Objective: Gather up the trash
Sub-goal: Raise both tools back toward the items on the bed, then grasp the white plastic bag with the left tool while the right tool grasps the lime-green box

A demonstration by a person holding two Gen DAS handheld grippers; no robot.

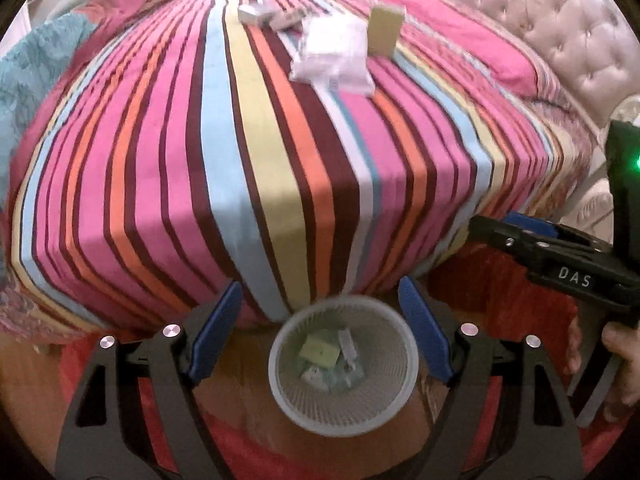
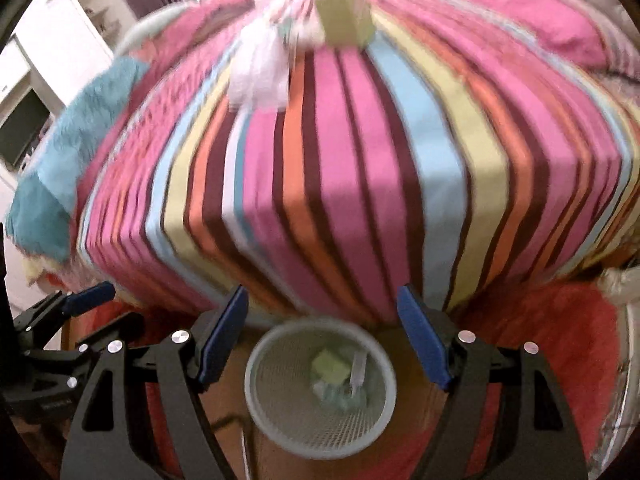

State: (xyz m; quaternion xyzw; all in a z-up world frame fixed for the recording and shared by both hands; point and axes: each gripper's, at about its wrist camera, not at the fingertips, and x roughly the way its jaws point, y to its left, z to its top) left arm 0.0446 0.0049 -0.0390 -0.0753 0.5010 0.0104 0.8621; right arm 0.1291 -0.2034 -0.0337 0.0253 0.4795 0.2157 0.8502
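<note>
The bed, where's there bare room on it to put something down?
The striped bedspread is bare from its near edge above the bin up to the crumpled white paper. The far end is crowded: paper, yellow box, small packets.

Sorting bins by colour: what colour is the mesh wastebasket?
White, or very pale grey, wastebasket; clearest in the left wrist view.

Bedroom: striped bed (image 1: 248,152), tufted headboard (image 1: 532,12)

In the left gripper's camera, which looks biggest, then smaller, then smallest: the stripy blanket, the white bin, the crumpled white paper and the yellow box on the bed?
1. Stripy blanket
2. White bin
3. Crumpled white paper
4. Yellow box

The bin sits much nearer the camera than the paper, so it may look bigger than it really is.
</note>
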